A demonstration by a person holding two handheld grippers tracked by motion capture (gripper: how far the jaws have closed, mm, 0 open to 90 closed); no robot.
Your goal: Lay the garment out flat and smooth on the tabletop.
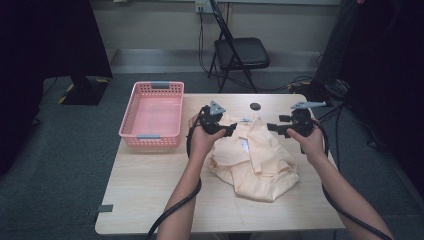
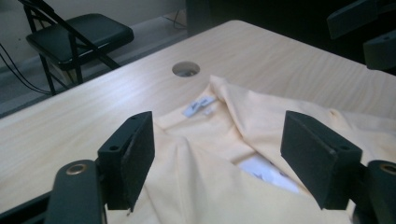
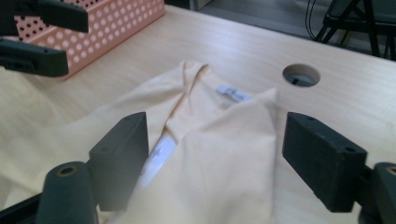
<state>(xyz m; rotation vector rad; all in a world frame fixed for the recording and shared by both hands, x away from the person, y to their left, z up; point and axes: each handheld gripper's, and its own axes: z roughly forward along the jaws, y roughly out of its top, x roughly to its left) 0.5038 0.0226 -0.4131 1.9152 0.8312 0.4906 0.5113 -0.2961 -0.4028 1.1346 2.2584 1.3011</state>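
Pale wood table (image 1: pixel 150 185), grey floor, black chair (image 1: pixel 240 52) – both claws released over yellow shirt (image 1: pixel 260 165)

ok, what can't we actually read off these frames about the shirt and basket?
- Neck label on the shirt: print too small, right gripper view.
- Shirt's underside and folded layers: hidden by its own cloth, high view.
- Pink basket: cut off by the top edge, right gripper view.
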